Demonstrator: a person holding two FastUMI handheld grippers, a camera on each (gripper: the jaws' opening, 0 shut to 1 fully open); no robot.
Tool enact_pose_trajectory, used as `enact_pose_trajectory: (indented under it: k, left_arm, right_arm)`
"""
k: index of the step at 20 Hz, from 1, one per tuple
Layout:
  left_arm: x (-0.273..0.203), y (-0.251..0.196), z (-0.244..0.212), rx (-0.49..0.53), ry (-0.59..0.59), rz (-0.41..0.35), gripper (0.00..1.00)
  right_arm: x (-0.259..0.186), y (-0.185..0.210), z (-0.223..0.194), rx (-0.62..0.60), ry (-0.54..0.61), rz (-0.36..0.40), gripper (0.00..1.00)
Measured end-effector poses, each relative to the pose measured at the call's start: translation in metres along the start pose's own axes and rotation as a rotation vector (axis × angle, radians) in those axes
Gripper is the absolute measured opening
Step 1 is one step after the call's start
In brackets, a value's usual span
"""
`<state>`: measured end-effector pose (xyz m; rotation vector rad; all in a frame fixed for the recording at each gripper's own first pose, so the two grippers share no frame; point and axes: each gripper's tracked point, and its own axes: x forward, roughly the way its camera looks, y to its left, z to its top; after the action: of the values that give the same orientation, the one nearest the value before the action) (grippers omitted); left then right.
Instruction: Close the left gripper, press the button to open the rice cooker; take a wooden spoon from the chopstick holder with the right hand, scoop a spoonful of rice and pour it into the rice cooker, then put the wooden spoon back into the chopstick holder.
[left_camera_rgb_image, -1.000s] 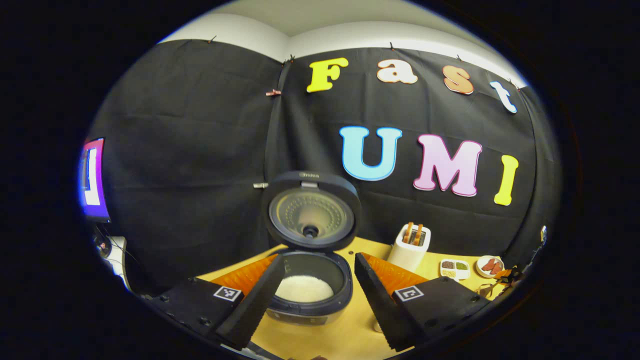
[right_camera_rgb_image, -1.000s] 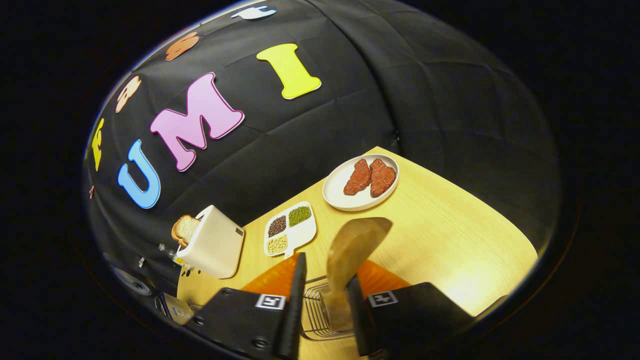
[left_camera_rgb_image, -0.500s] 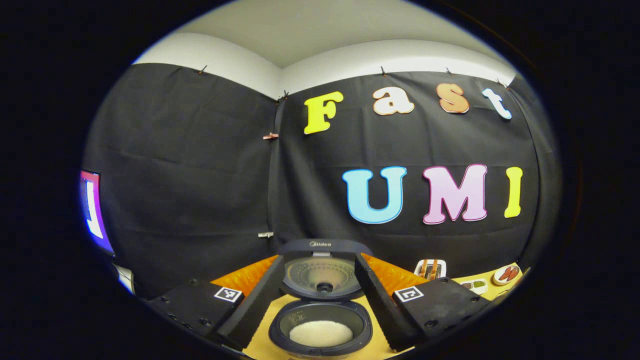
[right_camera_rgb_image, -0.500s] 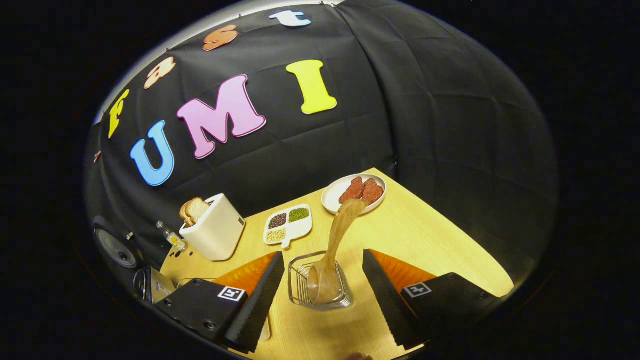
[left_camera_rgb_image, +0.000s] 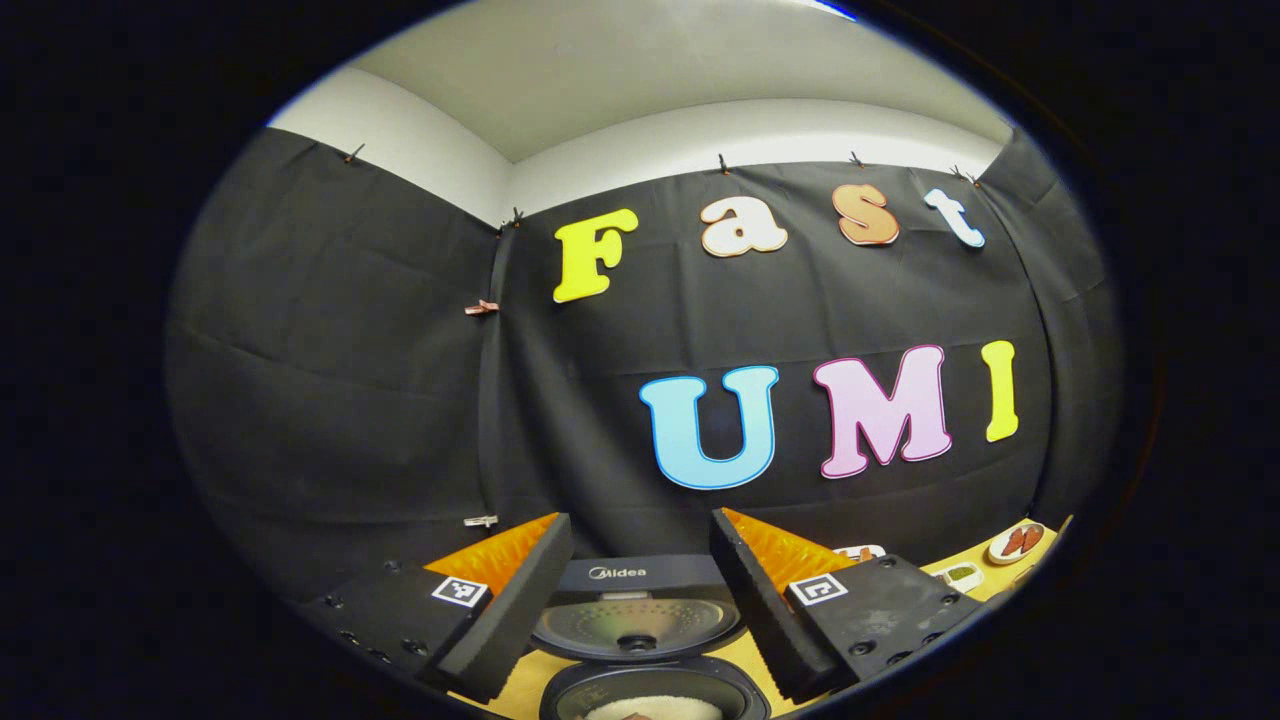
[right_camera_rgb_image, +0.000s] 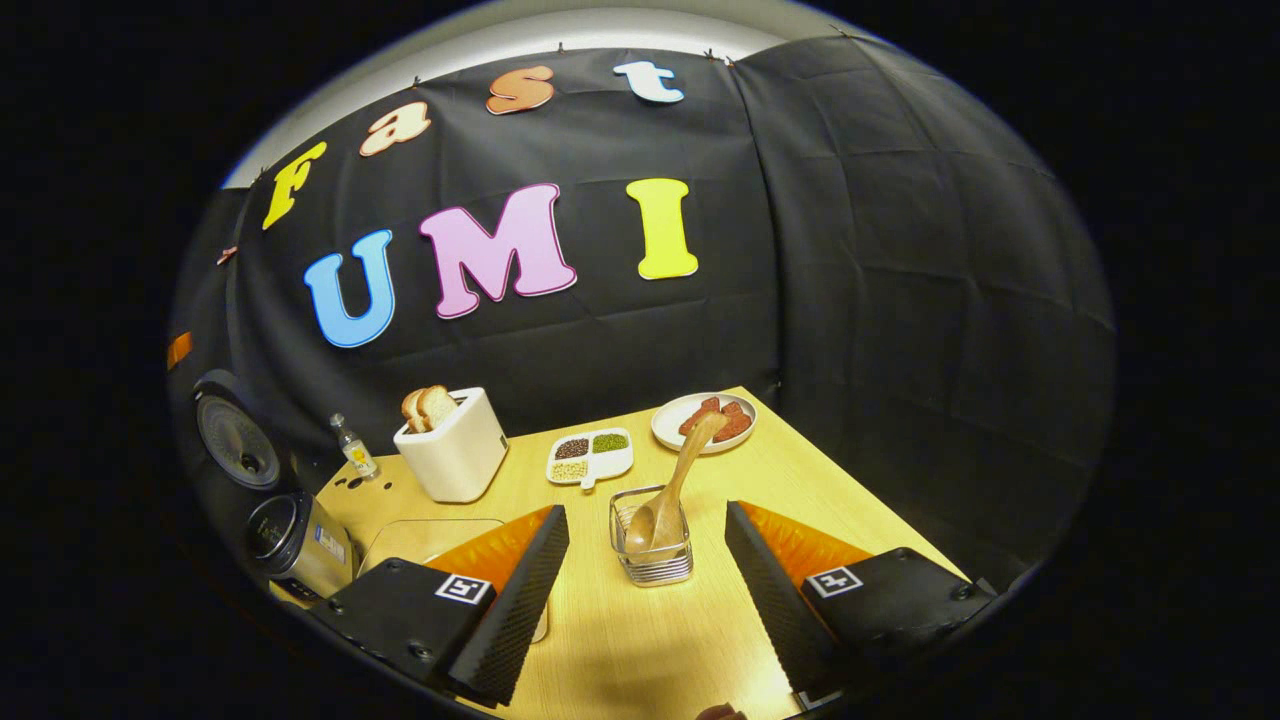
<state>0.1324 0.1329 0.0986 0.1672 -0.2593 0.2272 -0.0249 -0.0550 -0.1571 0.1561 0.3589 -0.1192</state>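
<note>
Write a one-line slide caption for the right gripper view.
Open right gripper faces the wooden spoon standing in the chopstick holder on the table.

A mock kitchen staged inside a recording booth: black cloth walls (right_camera_rgb_image: 900, 300) pinned below a white ceiling enclose a wooden table (right_camera_rgb_image: 850, 480) set with a toaster (right_camera_rgb_image: 455, 450), an open rice cooker (left_camera_rgb_image: 640, 625), a plate of meat (right_camera_rgb_image: 705, 422) and a divided dish of beans (right_camera_rgb_image: 590, 457).

Counted: one dark rice cooker (left_camera_rgb_image: 640, 610), one wooden spoon (right_camera_rgb_image: 672, 492), one wire chopstick holder (right_camera_rgb_image: 652, 540), one white toaster (right_camera_rgb_image: 452, 452), two bread slices (right_camera_rgb_image: 428, 404), two red meat pieces (right_camera_rgb_image: 716, 420).
</note>
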Motion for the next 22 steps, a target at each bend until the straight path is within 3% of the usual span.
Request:
enact_pose_trajectory:
  k: [6,9,15,22]
  left_arm:
    - [0.059,0.017,-0.028,0.049,0.041,-0.017,0.95]
    - [0.067,0.019,-0.047,0.051,0.106,-0.006,0.96]
    - [0.024,0.009,-0.066,0.018,0.248,0.044,0.99]
    - [-0.057,-0.008,-0.102,-0.042,0.43,0.031,1.0]
  right_arm:
    - [-0.027,0.018,-0.01,-0.01,-0.013,-0.015,0.98]
    - [-0.035,0.005,-0.014,-0.064,-0.01,-0.053,0.99]
    - [-0.025,0.018,-0.009,-0.007,-0.015,-0.015,0.99]
    - [-0.01,0.046,-0.012,-0.083,0.008,0.067,0.99]
